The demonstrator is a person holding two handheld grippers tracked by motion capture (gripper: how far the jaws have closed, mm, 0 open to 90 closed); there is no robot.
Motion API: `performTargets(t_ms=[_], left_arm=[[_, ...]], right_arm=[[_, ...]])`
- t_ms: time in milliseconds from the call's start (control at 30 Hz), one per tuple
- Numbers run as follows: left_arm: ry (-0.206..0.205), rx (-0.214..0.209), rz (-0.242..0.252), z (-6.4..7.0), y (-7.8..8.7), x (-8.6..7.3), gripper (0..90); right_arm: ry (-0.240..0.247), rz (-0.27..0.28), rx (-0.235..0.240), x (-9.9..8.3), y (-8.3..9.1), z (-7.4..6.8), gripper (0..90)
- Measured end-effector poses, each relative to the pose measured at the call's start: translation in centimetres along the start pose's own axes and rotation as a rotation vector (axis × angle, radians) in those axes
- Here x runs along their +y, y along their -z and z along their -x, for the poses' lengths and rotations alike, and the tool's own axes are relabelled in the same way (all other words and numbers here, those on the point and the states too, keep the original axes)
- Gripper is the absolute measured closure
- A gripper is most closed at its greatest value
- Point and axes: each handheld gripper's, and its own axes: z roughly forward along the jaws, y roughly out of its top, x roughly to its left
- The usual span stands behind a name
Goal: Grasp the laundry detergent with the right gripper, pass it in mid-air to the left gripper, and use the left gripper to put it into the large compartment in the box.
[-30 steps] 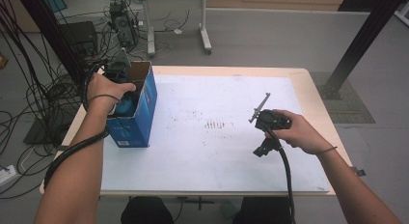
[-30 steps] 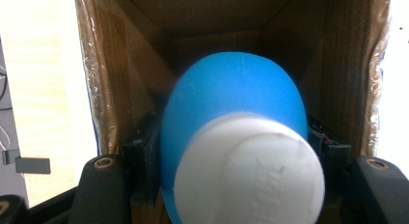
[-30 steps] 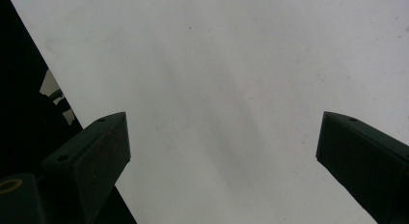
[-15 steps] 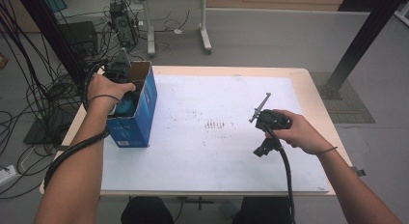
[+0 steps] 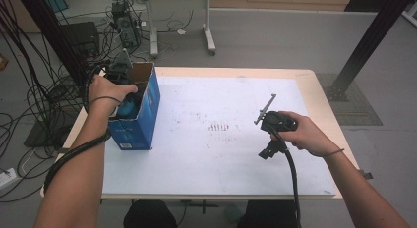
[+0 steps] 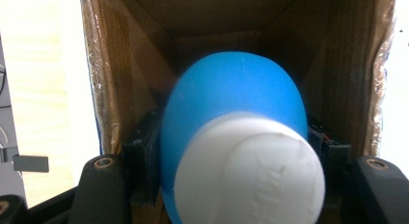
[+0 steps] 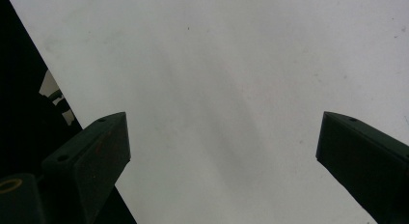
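The left tool (image 6: 236, 185) is clamping a blue bottle (image 6: 231, 118), white cap (image 6: 251, 171) facing the camera, base pointing into the cardboard box (image 6: 337, 64); the right tool (image 7: 222, 156) is hanging apart.

One box (image 5: 140, 117), one blue bottle (image 6: 231, 98), two tools, one table (image 5: 314, 85).

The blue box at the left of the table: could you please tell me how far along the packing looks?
Done: the blue and white object is clamped in the left tool and sits in the mouth of the open blue box. In hand: lowering it in. Left: releasing it, probably, and pulling the tool out. The right tool hangs open over the bare white table, holding nothing.
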Motion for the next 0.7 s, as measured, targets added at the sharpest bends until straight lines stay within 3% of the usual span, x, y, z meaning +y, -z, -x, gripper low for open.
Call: performTargets(t_ms=[700], left_arm=[[0.005,0.003,0.001,0.11,-0.01,-0.02,37.1]], right_arm=[[0.002,-0.002,0.0,0.01,-0.12,0.0,4.2]])
